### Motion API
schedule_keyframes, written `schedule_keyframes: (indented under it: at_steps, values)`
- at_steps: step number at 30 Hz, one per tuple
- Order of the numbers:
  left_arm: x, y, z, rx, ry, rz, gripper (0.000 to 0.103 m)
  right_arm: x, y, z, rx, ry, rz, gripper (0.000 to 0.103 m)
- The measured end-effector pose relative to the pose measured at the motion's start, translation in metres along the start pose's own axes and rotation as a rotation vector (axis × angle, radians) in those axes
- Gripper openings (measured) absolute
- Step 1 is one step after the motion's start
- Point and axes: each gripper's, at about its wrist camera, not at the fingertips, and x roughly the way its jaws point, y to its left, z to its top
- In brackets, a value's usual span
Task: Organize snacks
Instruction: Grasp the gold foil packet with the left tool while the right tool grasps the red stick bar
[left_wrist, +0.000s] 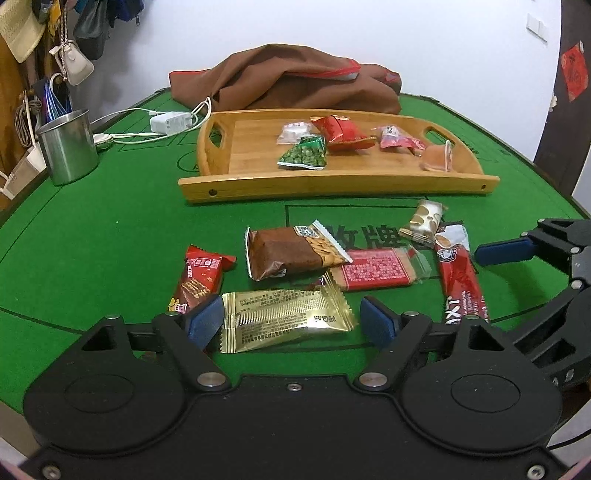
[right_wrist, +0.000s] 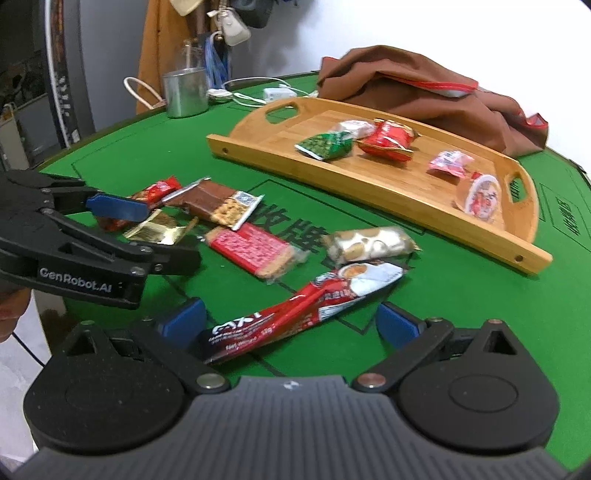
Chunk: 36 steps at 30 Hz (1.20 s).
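While the green felt card table (left_wrist: 110, 236) carries everything, the largest thing on it is the crumpled brown cloth bag (left_wrist: 295, 77) at the far edge, and just in front of that sits the long bamboo tray with cut-out handles (left_wrist: 332, 182). Five snacks already lie in the tray, among them a green pea packet (left_wrist: 303, 155) and a puffy red packet (left_wrist: 341, 134). Six more lie loose on the felt between tray and grippers.

Of these, the long red stick sachet (right_wrist: 295, 314) lies between the spread blue pads of the right gripper (right_wrist: 291, 319), whose jaws stand wide and hold nothing. The gold foil wrapper (left_wrist: 284, 319) lies likewise between the pads of the left gripper (left_wrist: 291, 319), also wide open and empty; its left pad sits just beside the small dark red biscuit packet (left_wrist: 199, 280). Behind come the brown cracker bar (left_wrist: 291, 251), which overlaps the flat pink wafer pack (left_wrist: 373, 271), and the little cream-and-brown candy (left_wrist: 423, 219).

Likely trouble: both wrappers are flat and slick, so closing pads may slide over them or pinch only a crimped end, letting the snack swing and drop short of the tray. The left pad could also catch the neighbouring red packet. The two grippers work close together and might knock each other.
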Motion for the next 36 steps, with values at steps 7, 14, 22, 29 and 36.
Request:
schedule_keyframes:
  at_steps: [7, 14, 22, 29, 36]
  values:
    - [0.000, -0.005, 0.000, 0.027, 0.008, -0.017, 0.078, -0.006, -0.018, -0.004, 0.030, 0.008, -0.062, 0.103]
    - [-0.004, -0.014, -0.001, 0.052, 0.024, -0.055, 0.076, -0.013, -0.038, -0.010, 0.063, 0.006, -0.138, 0.103]
    - [-0.013, -0.022, -0.005, 0.115, 0.010, -0.057, 0.076, -0.020, -0.057, -0.013, 0.056, -0.008, -0.313, 0.103]
    - [0.000, -0.021, 0.000, 0.127, -0.005, -0.004, 0.077, -0.018, -0.054, -0.011, 0.044, -0.018, -0.296, 0.103]
    - [0.001, -0.021, 0.000, 0.098, 0.000, -0.035, 0.072, -0.014, -0.055, -0.007, 0.073, -0.018, -0.236, 0.098]
